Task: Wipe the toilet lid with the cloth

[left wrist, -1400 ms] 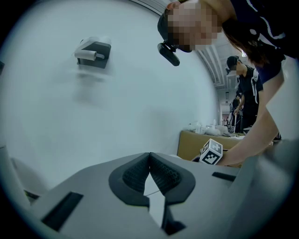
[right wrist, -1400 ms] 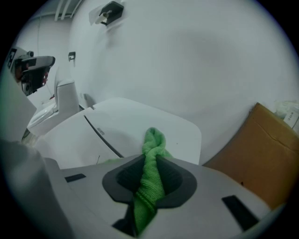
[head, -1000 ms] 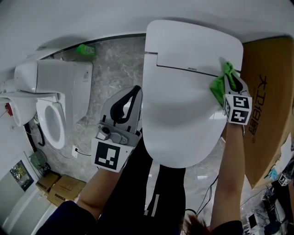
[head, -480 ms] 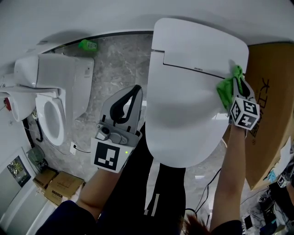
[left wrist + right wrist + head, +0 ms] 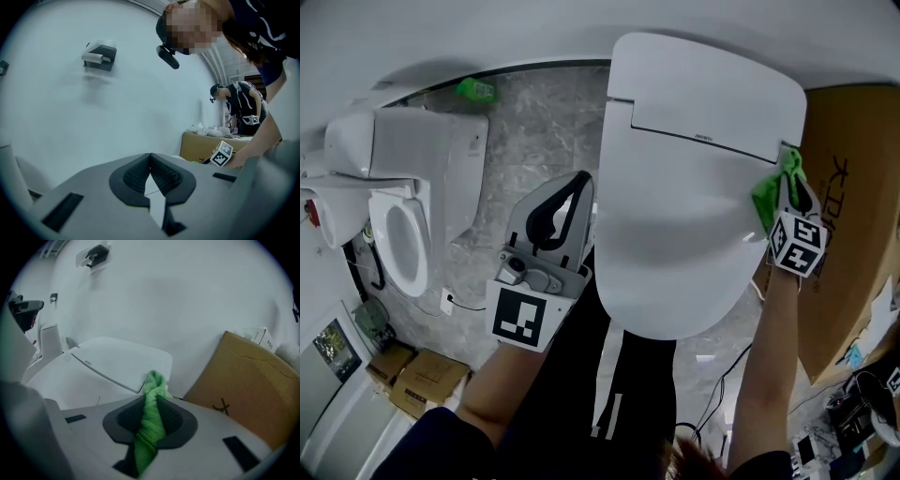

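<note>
Shifted rightward, the cloth (image 5: 766,199) is pinched by the right tongs (image 5: 786,183) at the lid's (image 5: 680,216) 3 o'clock edge. At its 9 o'clock, the left tongs (image 5: 572,192) are held closed and empty.

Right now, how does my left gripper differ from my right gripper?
The right gripper is shut on the green cloth; the left gripper is shut with nothing between its jaws. The right gripper holds the cloth at the right edge of the toilet lid; the left gripper is held off the lid, to its left. Both are grey two-jaw grippers that carry a marker cube.
</note>
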A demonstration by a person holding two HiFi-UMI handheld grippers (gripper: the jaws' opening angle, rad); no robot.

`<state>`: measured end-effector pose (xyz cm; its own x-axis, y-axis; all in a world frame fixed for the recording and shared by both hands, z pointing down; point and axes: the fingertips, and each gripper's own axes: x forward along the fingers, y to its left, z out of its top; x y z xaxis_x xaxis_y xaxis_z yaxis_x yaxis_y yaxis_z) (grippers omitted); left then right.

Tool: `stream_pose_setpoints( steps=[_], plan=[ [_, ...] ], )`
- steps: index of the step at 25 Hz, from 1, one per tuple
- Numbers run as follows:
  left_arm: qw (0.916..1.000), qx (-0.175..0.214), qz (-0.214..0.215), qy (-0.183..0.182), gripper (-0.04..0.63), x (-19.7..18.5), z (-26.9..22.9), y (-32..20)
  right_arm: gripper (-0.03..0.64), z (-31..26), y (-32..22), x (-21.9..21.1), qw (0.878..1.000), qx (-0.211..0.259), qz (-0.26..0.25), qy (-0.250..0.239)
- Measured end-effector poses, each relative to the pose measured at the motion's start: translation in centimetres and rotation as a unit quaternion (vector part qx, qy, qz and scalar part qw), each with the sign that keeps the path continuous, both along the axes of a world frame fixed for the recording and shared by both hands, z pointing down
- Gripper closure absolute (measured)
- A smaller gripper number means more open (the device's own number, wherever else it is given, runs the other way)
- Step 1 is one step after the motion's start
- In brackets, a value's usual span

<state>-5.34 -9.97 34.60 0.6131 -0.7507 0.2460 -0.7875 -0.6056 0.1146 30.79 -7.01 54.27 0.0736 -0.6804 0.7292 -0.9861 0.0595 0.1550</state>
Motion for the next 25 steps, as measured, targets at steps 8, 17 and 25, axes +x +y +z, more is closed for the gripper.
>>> stream_pose_setpoints(
  steps=[8, 17, 25],
  plan=[
    [1.0, 0.001, -0.003, 0.001, 0.577, -0.3, -0.1, 0.2, 0.537, -0.1, 0.0, -2.8, 1.0, 0.009, -0.012, -0.017],
    [0.9999, 0.005, -0.014, 0.0, 0.577, -1.5, -0.4, 0.0, 0.537, -0.2, -1.6, -8.3, 0.997, 0.012, -0.056, -0.043],
    [0.9996, 0.006, -0.029, -0.001, 0.577, -3.8, -0.3, -0.4, 0.537, -0.3, -4.0, -16.2, 0.993, 0.008, -0.104, -0.062]
  ],
)
